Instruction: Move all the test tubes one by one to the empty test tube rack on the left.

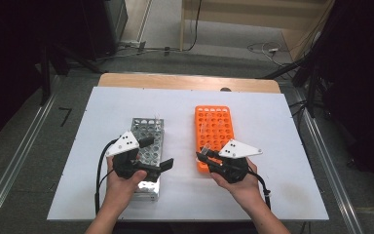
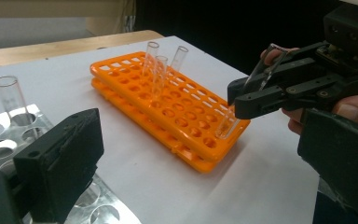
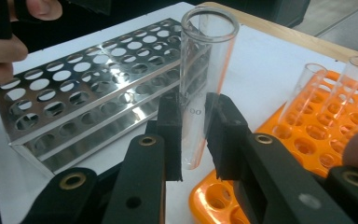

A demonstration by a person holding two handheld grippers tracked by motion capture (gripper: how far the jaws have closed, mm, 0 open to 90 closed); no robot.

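Where the high view looks down on the white table (image 1: 272, 126), a steel rack (image 1: 148, 146) lies left and an orange rack (image 1: 214, 127) right; the left gripper (image 1: 168, 165) hovers over the steel rack's near half, its jaws apart and holding nothing, while the right gripper (image 1: 203, 157) sits at the orange rack's near left corner, clamped on a clear tube (image 1: 205, 148). Left gripper view: the tube (image 2: 228, 122) is pinched by the right gripper (image 2: 235, 99), its lower end in a hole at the orange rack's (image 2: 168, 109) near corner; three more tubes stand toward that rack's far end. Right gripper view: the jaws grip the tube (image 3: 200, 79) at mid-length, upright; small print on the glass shows "00", the rest unreadable.
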